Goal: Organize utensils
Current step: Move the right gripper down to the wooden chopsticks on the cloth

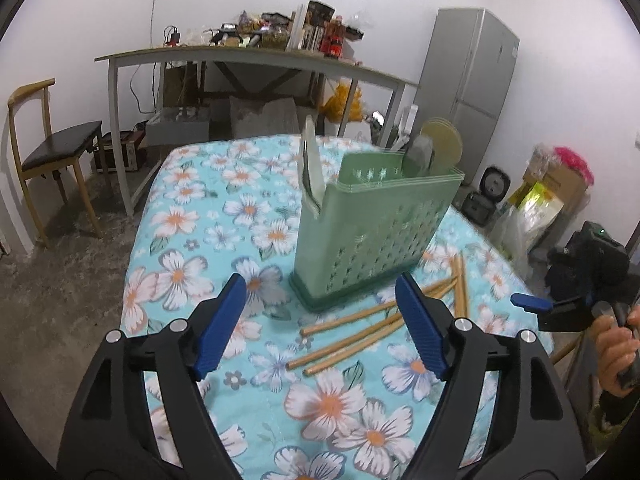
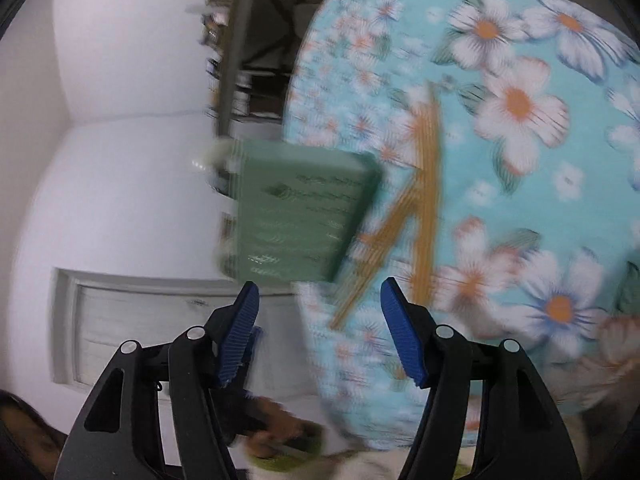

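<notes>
A green perforated utensil holder [image 1: 372, 228] stands on the floral tablecloth [image 1: 200, 216], with a knife-like blade [image 1: 311, 168] and round green utensils [image 1: 438, 146] sticking out of it. Several wooden chopsticks [image 1: 372, 332] lie scattered on the cloth in front of and right of the holder. My left gripper [image 1: 322, 328] is open and empty, hovering just short of the chopsticks. My right gripper [image 2: 320, 332] is open and empty; its view is rolled sideways and blurred, showing the holder [image 2: 296, 208] and chopsticks [image 2: 416, 208]. The right gripper also shows at the right edge of the left wrist view [image 1: 532, 302].
A grey desk [image 1: 256, 60] loaded with clutter stands behind the table, a wooden chair [image 1: 52, 152] at the left, a grey fridge [image 1: 472, 92] at the right. Bags and a rice cooker [image 1: 494, 186] sit on the floor at the right.
</notes>
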